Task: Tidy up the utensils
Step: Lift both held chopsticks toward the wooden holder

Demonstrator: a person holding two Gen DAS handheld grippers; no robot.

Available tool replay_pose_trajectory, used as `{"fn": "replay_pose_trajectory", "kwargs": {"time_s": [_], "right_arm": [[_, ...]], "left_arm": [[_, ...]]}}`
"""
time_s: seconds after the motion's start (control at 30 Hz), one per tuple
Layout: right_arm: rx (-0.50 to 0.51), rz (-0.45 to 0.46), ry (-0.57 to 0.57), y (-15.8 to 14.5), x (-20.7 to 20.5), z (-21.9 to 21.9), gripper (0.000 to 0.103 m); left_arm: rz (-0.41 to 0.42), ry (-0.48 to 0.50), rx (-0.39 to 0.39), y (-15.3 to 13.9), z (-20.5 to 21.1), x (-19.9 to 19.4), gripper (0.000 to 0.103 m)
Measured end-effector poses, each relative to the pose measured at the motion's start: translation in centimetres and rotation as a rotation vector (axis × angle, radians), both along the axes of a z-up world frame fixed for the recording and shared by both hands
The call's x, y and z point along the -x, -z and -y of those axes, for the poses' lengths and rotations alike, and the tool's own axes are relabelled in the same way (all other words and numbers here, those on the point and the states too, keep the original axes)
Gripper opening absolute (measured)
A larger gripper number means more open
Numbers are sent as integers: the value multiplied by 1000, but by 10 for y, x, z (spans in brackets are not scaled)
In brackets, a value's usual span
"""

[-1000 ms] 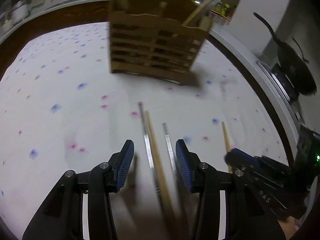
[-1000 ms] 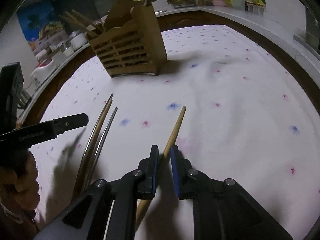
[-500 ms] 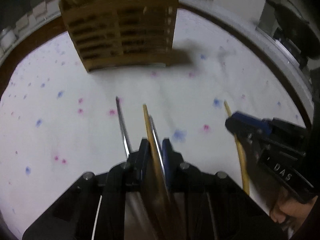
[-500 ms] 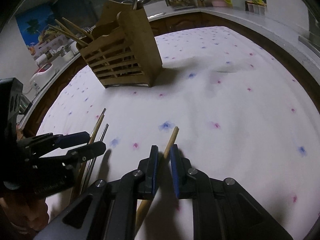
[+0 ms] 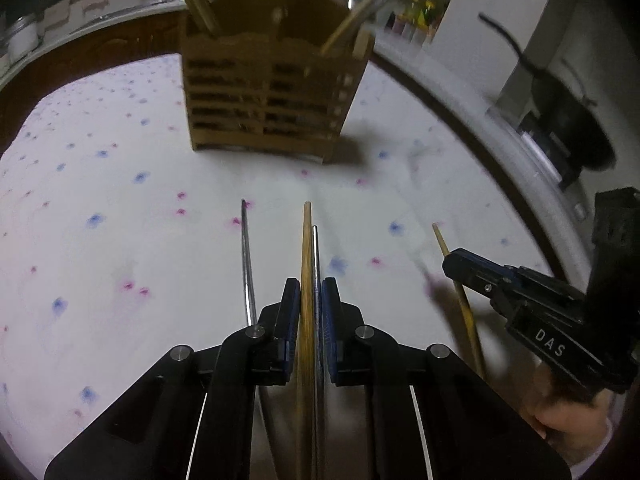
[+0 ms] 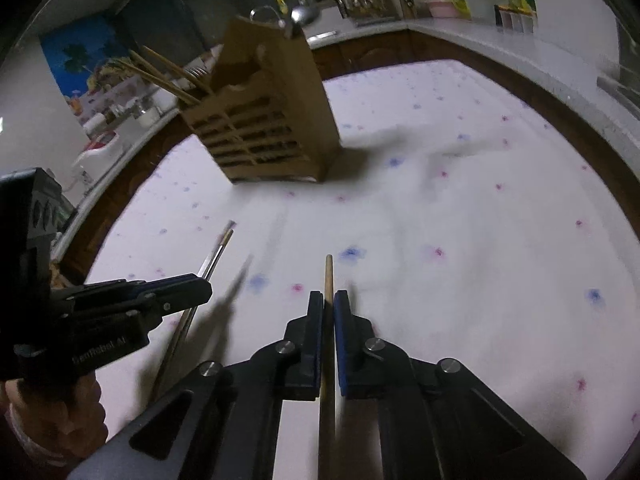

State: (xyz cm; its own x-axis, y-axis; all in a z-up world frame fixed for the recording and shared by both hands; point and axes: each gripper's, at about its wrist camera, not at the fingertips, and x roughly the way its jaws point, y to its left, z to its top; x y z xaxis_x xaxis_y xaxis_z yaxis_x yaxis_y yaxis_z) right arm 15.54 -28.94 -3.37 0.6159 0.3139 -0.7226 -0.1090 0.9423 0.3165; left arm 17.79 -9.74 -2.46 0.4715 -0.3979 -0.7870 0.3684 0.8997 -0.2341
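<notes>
A slatted wooden utensil holder (image 5: 272, 96) (image 6: 264, 128) stands on the dotted white tablecloth (image 5: 120, 184) with chopsticks sticking out of it. My left gripper (image 5: 311, 284) (image 6: 204, 286) is shut on a wooden chopstick (image 5: 307, 240) and a metal chopstick (image 5: 315, 248) side by side. A second metal chopstick (image 5: 247, 256) lies on the cloth just left of it. My right gripper (image 6: 328, 298) (image 5: 450, 258) is closing on another wooden chopstick (image 6: 329, 272) (image 5: 440, 240), and its pads press on it. Both grippers point toward the holder.
A kitchen counter (image 6: 480, 36) runs around the table with jars, a utensil rack and a pink container (image 6: 444, 4). A black pan (image 5: 568, 128) sits on the counter at the right. A hand (image 6: 52, 412) holds the left gripper.
My left gripper, open around the chopsticks a second ago, has shut on a wooden and a metal one. The right gripper has tightened on its chopstick, which now points straight ahead.
</notes>
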Motion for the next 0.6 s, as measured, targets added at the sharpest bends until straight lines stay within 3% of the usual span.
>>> {"fn": "replay_pose_trajectory", "kwargs": {"time_s": [0.33, 0.43, 0.6], "right_arm": [[-62, 175, -16, -75, 29, 1, 6], [-56, 194, -27, -83, 30, -1, 6], [-73, 143, -32, -66, 19, -8, 6]], "left_arm": [[120, -35, 135, -70, -40, 27, 10], [111, -30, 114, -65, -42, 23, 10], [-21, -80, 103, -27, -52, -2, 11]]}}
